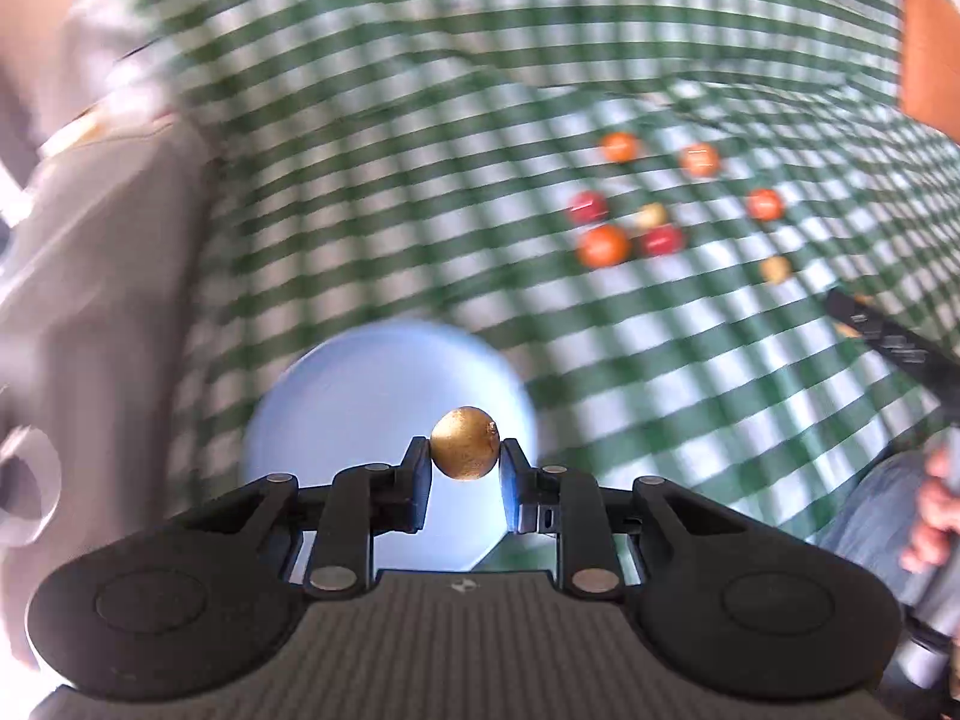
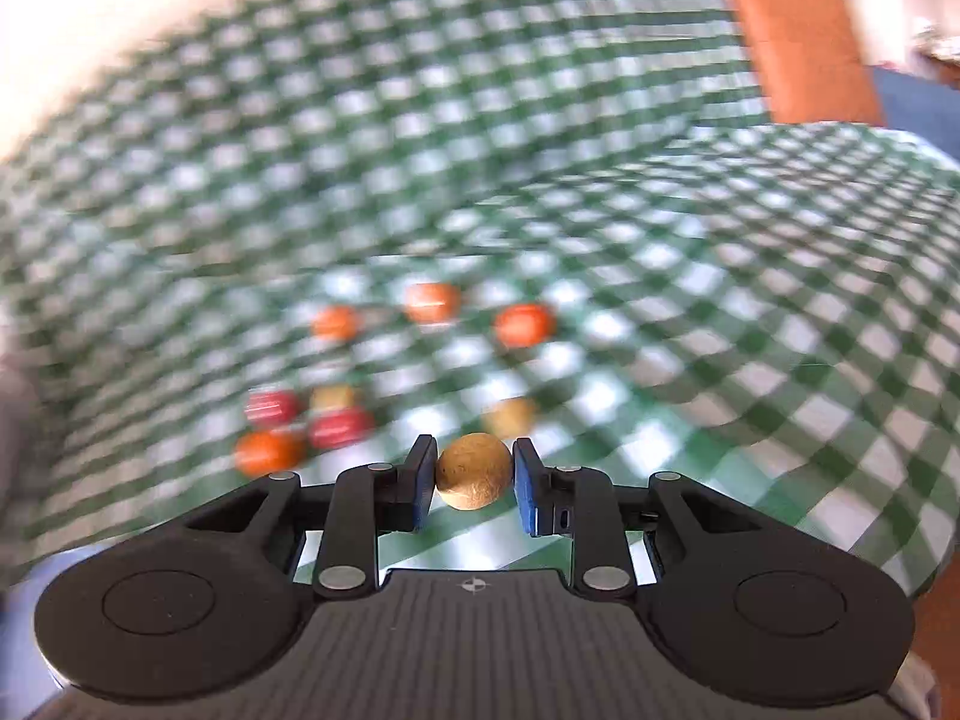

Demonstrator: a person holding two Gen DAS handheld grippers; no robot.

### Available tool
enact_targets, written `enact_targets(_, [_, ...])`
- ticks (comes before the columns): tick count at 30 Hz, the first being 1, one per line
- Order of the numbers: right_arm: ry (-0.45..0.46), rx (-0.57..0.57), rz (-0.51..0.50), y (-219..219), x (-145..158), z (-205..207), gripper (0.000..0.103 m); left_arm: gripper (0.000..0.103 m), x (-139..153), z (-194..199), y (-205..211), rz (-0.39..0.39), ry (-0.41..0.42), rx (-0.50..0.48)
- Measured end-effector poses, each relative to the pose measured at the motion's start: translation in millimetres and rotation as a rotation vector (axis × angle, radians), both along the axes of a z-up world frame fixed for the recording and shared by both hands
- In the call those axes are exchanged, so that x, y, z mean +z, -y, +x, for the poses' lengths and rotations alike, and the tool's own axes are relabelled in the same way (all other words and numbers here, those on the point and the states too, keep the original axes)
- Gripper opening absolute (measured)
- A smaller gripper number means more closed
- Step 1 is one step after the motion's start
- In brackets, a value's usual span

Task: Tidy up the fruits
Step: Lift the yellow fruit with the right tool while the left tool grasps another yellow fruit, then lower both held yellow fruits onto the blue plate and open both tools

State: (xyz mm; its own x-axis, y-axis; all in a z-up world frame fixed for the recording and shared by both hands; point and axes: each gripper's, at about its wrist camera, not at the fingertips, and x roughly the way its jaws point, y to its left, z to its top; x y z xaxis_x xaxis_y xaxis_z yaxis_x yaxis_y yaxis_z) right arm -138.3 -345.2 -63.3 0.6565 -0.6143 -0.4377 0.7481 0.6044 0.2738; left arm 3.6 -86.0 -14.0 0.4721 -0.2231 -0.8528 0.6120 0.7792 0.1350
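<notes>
Left wrist view: my left gripper [image 1: 465, 456] is clenched on a small golden-brown fruit [image 1: 465, 443], held above a pale blue plate [image 1: 336, 408] on the green checked counter [image 1: 390, 150]. To the right lies a loose cluster of orange, red and tan fruits [image 1: 603, 245]. Right wrist view: my right gripper [image 2: 474, 477] grips a tan fruit [image 2: 474, 479] just above the cloth, with the cluster [image 2: 336, 426] to its left. Both views are blurred. I judge a round fruit pinched at its sides could slip out and roll away, or a swing could knock the cluster.
</notes>
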Motion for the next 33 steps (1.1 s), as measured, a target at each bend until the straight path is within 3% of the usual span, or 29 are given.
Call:
enact_targets(6, [0.022,0.329,-0.034,-103,46,-10,0.029,0.026,14,-24,-85,-0.027,0.005,0.132])
enact_targets(13, [-0.066,0.542,-0.091,-195,56,0,0.029,0.026,16,-47,-133,-0.111,-0.011,0.167])
enact_targets(20, [-0.134,0.549,-0.141,-224,58,5,0.029,0.026,15,-49,-145,-0.169,-0.010,0.163])
enact_targets(33, [-0.220,0.541,-0.145,-220,49,19,0.029,0.026,7,-30,-145,-0.193,-0.038,0.177])
